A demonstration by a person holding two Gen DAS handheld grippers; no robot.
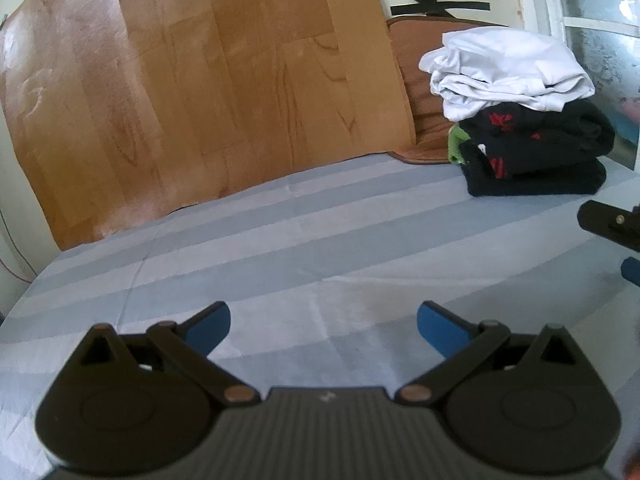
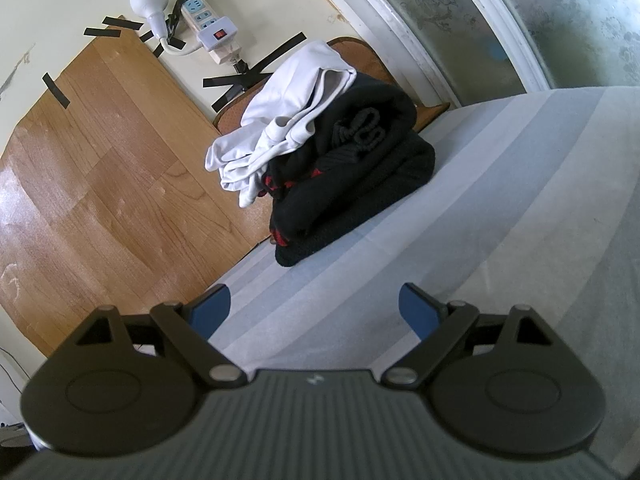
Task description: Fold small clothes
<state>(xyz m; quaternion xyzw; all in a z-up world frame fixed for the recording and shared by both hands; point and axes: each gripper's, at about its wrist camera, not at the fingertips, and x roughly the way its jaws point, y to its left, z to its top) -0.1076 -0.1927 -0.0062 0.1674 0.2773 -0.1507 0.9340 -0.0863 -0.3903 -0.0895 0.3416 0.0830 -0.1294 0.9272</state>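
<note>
While both grippers (image 1: 323, 330) (image 2: 315, 312) hover wide and empty short of the pile (image 2: 336, 168), it sits folded; nothing loose shows.

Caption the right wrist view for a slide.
Open right tool over striped sheet, facing stacked clothes.

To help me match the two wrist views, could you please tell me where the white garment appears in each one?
Left wrist view: the white garment lies upper right, on top of the black clothes.
Right wrist view: the white garment sits upper centre, draped over the left side of the black clothes.
Shared landmark: the wood-pattern sheet on the wall.
</note>
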